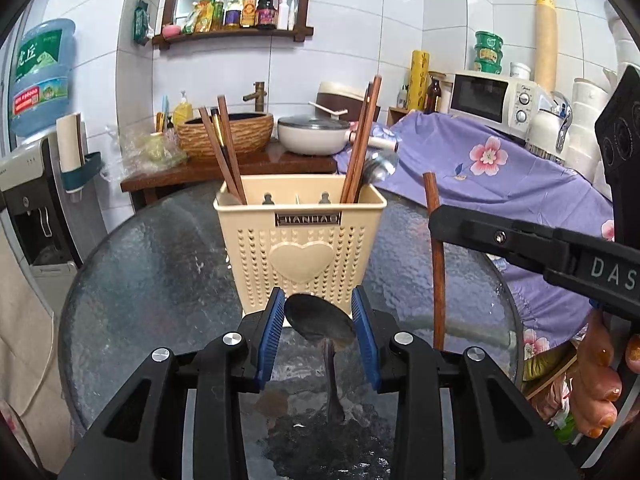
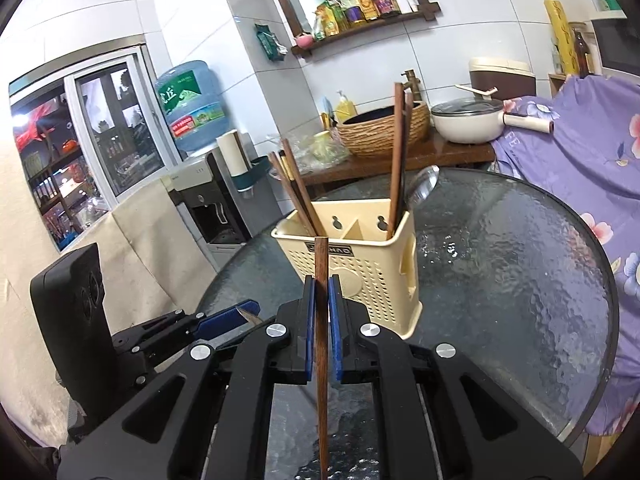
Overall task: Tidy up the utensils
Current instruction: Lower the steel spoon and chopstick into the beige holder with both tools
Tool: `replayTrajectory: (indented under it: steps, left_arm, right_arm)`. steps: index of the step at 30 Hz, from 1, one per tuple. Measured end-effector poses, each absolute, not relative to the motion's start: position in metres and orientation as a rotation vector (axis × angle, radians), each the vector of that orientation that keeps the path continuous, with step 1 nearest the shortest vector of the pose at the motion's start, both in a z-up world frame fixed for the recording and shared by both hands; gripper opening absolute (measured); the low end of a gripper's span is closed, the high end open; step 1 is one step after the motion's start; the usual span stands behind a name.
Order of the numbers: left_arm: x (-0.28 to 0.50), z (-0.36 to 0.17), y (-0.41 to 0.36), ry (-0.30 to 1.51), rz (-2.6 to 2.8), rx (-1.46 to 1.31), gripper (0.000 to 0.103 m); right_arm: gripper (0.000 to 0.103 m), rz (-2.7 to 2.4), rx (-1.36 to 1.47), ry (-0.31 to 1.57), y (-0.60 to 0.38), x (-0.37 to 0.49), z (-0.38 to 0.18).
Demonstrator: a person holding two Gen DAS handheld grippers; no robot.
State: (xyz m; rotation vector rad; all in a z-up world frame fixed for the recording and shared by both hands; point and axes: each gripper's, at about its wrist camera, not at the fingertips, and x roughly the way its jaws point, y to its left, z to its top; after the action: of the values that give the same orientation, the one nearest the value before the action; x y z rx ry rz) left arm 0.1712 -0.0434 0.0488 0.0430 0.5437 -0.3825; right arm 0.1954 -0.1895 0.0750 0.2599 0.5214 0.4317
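**Right wrist view: chopstick clamped, spoon cradled**

Wooden chopstick [image 2: 321,320]: light, stiff, upright, clamped mid-shaft by right hand-held gripper [image 2: 321,320]. Metal spoon [image 1: 320,322]: slick, bowl pinched between left hand-held gripper [image 1: 319,320] pads; handle grip safer. Caddy [image 1: 300,236] just beyond, on counter [image 1: 160,272].

Upright wooden chopstick [image 2: 321,320], dark spoon [image 1: 320,322] before cream utensil holder [image 1: 301,240]
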Motion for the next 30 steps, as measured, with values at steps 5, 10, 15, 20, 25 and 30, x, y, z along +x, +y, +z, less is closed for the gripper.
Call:
replayTrajectory:
  steps: [5, 10, 15, 20, 25, 30]
  left_arm:
    - [0.169, 0.060, -0.041, 0.524, -0.385, 0.047, 0.034]
    - [0.170, 0.075, -0.035, 0.515, -0.413, 0.026, 0.034]
    - [0.174, 0.099, -0.027, 0.500, -0.428, 0.013, 0.033]
    - [0.175, 0.128, -0.014, 0.453, -0.406, 0.016, 0.033]
    - [0.186, 0.155, -0.009, 0.427, -0.421, -0.023, 0.033]
    - [0.205, 0.182, -0.003, 0.377, -0.414, -0.088, 0.033]
  right_arm:
    - [0.007, 0.442, 0.244, 0.493, -0.190, 0.188, 0.089]
    - [0.007, 0.460, 0.236, 0.471, -0.190, 0.184, 0.106]
    - [0.007, 0.468, 0.220, 0.438, -0.192, 0.182, 0.132]
    - [0.007, 0.453, 0.169, 0.403, -0.189, 0.181, 0.157]
    - [0.007, 0.443, 0.146, 0.365, -0.189, 0.186, 0.187]
    - [0.007, 0.428, 0.158, 0.334, -0.193, 0.204, 0.225]
